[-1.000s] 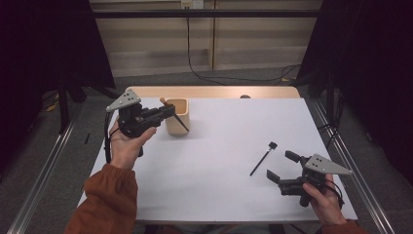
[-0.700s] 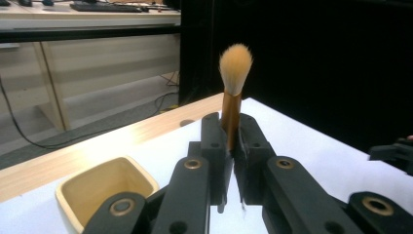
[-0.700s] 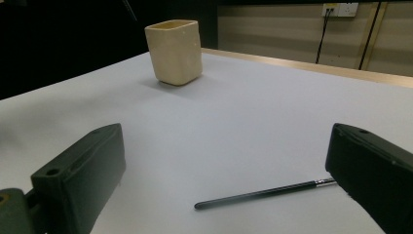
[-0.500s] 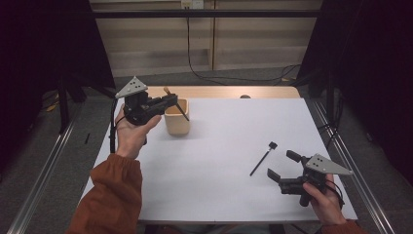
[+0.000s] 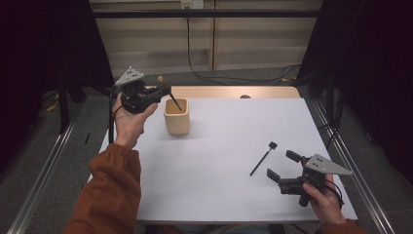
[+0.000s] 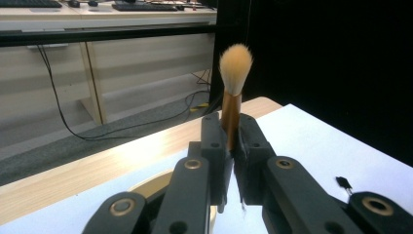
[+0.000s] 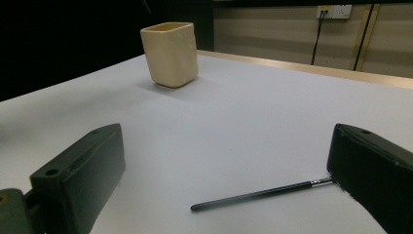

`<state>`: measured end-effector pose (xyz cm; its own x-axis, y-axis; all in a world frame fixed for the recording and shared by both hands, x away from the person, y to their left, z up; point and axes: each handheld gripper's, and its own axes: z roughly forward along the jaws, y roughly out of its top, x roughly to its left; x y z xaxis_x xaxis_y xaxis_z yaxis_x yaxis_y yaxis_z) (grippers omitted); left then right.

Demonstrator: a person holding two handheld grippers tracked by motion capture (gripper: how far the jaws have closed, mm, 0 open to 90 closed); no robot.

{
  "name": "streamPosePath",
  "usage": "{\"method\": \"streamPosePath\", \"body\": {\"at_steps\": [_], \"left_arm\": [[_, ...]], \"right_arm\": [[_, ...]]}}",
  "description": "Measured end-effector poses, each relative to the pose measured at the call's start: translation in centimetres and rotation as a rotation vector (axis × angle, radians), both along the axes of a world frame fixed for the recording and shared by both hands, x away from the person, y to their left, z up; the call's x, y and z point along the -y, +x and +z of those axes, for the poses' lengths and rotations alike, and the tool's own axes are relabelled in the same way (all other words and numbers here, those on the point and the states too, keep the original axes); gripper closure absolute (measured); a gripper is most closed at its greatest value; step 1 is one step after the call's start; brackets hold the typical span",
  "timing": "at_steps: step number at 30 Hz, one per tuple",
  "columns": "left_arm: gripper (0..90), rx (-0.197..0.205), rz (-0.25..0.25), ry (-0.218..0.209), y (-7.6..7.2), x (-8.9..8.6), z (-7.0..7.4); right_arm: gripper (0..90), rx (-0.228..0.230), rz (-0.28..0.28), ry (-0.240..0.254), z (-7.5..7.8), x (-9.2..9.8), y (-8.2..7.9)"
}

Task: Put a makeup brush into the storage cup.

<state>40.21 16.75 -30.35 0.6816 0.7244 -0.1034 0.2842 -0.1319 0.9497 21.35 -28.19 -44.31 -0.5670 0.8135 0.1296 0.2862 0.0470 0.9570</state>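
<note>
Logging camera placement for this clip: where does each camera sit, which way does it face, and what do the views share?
High view: above the person's side, facing forward and down on the table; both forearms, left gripper, right gripper.
Left gripper view: rides the left gripper, looking along jaws shut on a brush.
Right gripper view: rides the right gripper, looking between open jaws at a thin brush.
Shared: the cup.

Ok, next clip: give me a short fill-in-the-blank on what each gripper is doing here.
1. The left gripper is shut on a ____.
2. The right gripper has its fingers ____.
3. The thin black brush lies on the ____.
4. The beige cup stands ____ on the white table.

Missing words: brush; open; table; upright
</note>
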Motion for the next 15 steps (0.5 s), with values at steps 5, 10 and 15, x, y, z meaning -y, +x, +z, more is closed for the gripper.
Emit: {"method": "streamPosePath", "body": {"at_steps": [5, 10, 15], "left_arm": [[84.2, 0.001, 0.014, 0.007, 0.8, 0.2, 0.2], [84.2, 0.008, 0.044, -0.006, 1.1, 0.0, 0.3], [84.2, -0.007, 0.054, 0.014, 1.7, 0.2, -0.4]], "right_arm": [[0.0, 0.003, -0.006, 0.003, 0.0, 0.0, 0.0], [0.0, -0.001, -0.002, 0.004, 0.0, 0.0, -0.1], [0.0, 0.001, 0.003, -0.006, -0.1, -0.1, -0.1]]}}
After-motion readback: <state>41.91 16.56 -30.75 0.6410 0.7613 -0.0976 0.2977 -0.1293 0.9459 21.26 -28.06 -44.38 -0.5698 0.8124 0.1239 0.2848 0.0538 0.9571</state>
